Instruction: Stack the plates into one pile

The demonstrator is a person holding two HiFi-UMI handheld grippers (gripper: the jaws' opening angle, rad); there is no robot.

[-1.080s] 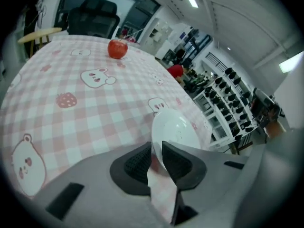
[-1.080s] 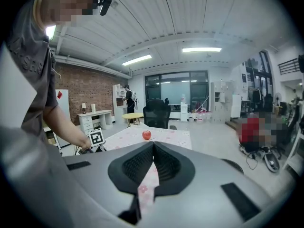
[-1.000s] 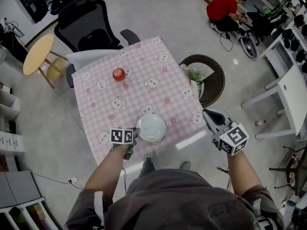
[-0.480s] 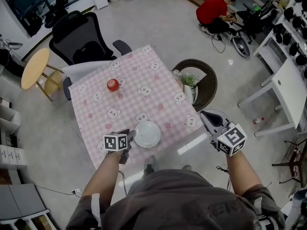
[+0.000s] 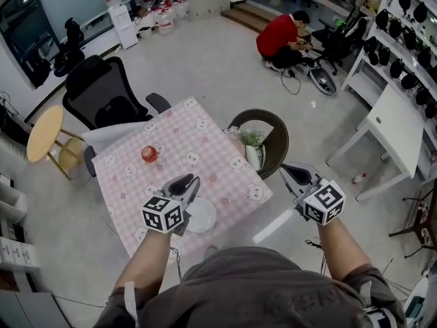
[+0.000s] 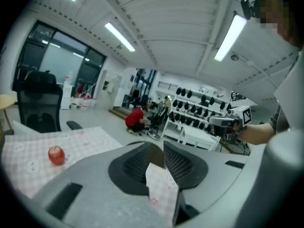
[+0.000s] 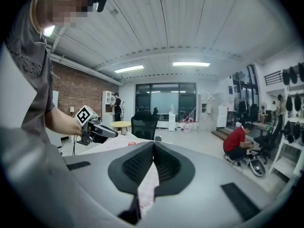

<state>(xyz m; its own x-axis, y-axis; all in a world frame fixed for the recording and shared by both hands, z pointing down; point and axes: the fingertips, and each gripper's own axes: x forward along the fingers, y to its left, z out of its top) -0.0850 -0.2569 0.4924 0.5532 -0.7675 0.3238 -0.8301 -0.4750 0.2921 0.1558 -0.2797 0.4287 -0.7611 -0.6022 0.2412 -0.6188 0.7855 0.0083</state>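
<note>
Since the white round plates (image 5: 203,219) look stacked at the pink checked surface's (image 5: 205,152) 6 o'clock, the left hand-held gripper (image 5: 184,180), jaws just narrowing yet apart, and the right hand-held gripper (image 5: 292,171), closed, hover empty.

The left gripper (image 5: 188,182) came up off the table (image 5: 123,176); a second earlier it sat low at the near edge, just left of the pile of plates (image 5: 203,217); half a second earlier it was still down there beside the pile; then it rose clear of the cloth and ended over the pile's left part in the head view; its marker cube turned as the hand rolled; its jaws had just been closing, a narrow gap remained, and nothing was between them; the right gripper (image 5: 287,171) drifted slightly up and inward towards the table's corner; the head view swung up, took in more of the room, and the table looked smaller.
</note>
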